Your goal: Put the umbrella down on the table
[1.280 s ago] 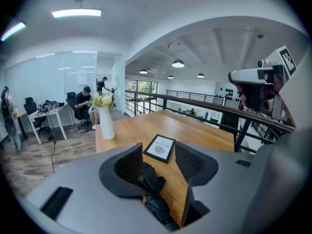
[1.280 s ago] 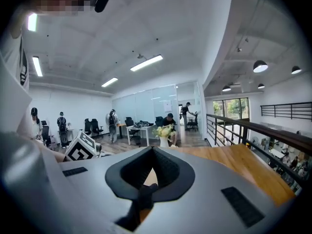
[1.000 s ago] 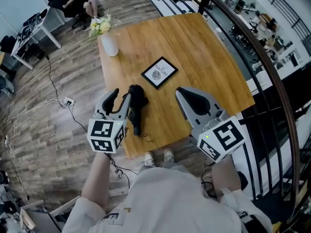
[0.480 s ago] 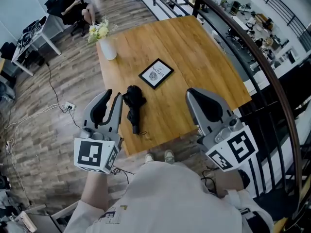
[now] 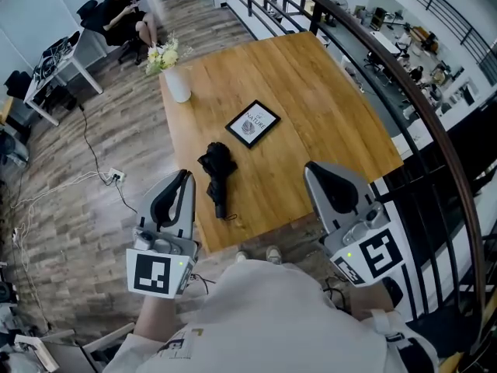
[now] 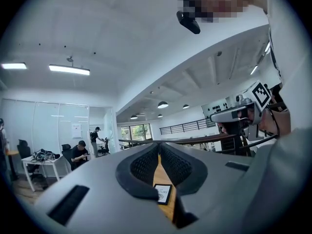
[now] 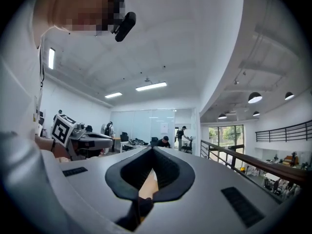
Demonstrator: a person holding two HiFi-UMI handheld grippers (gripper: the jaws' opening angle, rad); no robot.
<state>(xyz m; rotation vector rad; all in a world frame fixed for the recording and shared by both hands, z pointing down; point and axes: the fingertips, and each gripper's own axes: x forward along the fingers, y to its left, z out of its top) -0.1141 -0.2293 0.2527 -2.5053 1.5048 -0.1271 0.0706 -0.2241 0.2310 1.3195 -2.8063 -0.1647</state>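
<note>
Black umbrella [image 5: 217,168], brown wooden table [image 5: 311,92], white vase [image 5: 179,85]

— How does the right gripper [image 7: 154,150] stand?
— Jaws together, nothing held; a strip of wooden table [image 7: 145,188] shows through their hollow
— And to its left?
— The left gripper [image 7: 108,137], held level; people [image 7: 164,141] far beyond

Worktop [image 5: 311,92]: smooth wood, satin sheen. Umbrella [image 5: 217,162]: matt black cloth. Vase [image 5: 178,85]: smooth white. Floor [image 5: 116,130]: matt wood planks.
</note>
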